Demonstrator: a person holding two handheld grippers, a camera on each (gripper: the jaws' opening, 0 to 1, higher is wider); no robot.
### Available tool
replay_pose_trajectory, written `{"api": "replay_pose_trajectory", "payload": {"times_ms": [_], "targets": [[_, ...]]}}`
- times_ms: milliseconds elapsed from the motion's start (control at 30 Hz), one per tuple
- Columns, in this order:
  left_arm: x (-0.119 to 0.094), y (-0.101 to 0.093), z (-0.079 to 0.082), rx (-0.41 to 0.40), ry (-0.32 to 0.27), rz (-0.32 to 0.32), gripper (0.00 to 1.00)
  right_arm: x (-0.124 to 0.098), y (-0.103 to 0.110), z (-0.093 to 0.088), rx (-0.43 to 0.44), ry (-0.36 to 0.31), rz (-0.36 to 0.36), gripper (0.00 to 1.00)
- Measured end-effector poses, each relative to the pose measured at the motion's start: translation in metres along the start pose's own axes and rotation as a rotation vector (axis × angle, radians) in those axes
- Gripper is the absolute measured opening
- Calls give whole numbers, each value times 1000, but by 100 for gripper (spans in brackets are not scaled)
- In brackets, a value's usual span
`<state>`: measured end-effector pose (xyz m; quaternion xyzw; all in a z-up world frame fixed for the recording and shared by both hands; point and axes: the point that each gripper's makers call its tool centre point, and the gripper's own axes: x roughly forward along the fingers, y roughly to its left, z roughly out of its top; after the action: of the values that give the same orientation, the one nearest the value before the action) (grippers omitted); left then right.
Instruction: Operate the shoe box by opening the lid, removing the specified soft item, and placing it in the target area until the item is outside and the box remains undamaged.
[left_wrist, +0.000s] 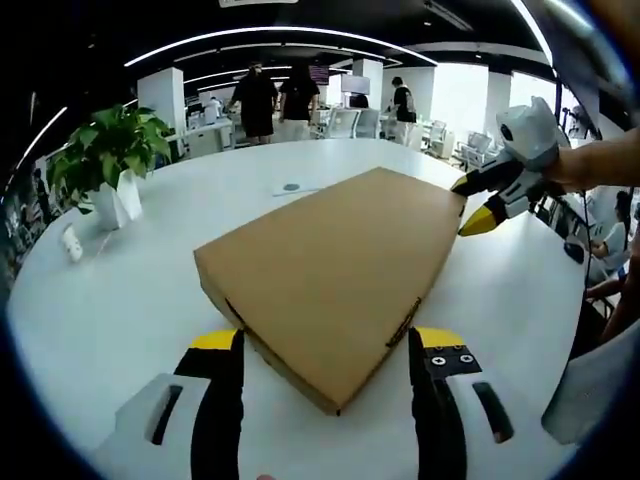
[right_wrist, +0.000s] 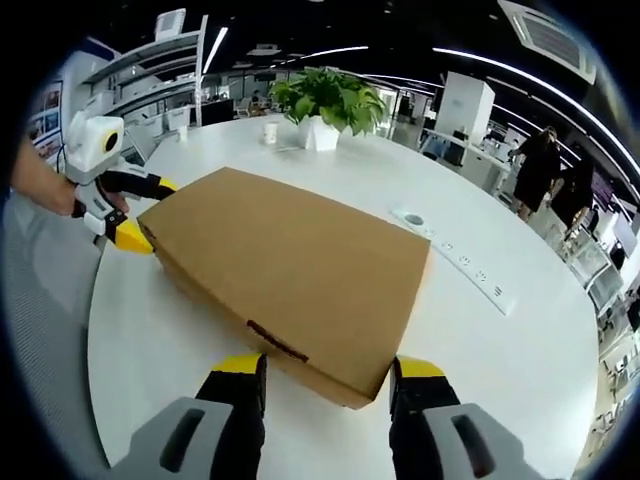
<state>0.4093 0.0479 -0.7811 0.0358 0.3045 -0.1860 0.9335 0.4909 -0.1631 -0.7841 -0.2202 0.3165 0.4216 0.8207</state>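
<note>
An open-plan office spreads behind a broad white tabletop with a rounded edge; desks, chairs and several standing people fill the far background in the left gripper view, and shelving and ceiling light strips show in the right gripper view.

The shoe box lies flat near the middle of the tabletop, plain brown cardboard, lid shut and sitting flush all round. In the right gripper view the shoe box has a dark slot along its near side edge.

A potted plant in a white pot stands toward the far edge of the tabletop, well apart from the box, with a small white cup just beside it. A white power strip lies on the tabletop beyond the box's far side.

The left gripper has its jaws spread wide, one on either side of the box's near corner; whether they touch the cardboard I cannot tell. The right gripper is likewise spread, straddling the opposite corner. Each gripper appears in the other's view at the box's far corner, yellow-tipped jaws parted around the edge and held by a hand.
</note>
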Motion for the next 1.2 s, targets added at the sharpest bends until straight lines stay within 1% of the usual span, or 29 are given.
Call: {"api": "replay_pose_trajectory", "payload": {"times_ms": [300,433,633,933,1200], "targets": [[-1,0,1,-3,1,-12,68,0,2,0,14,-12,5,46],[0,2,0,2,1,-17,67,0,4,1,36,-19,7,46],[-1,3,0,11,8,-27,67,-1,7,1,45,-22,-1,46],[-3,10,0,26,22,-47,66,0,14,3,67,-16,-17,46],[-6,17,-2,32,37,-61,64,1,21,5,107,-19,-27,45]]}}
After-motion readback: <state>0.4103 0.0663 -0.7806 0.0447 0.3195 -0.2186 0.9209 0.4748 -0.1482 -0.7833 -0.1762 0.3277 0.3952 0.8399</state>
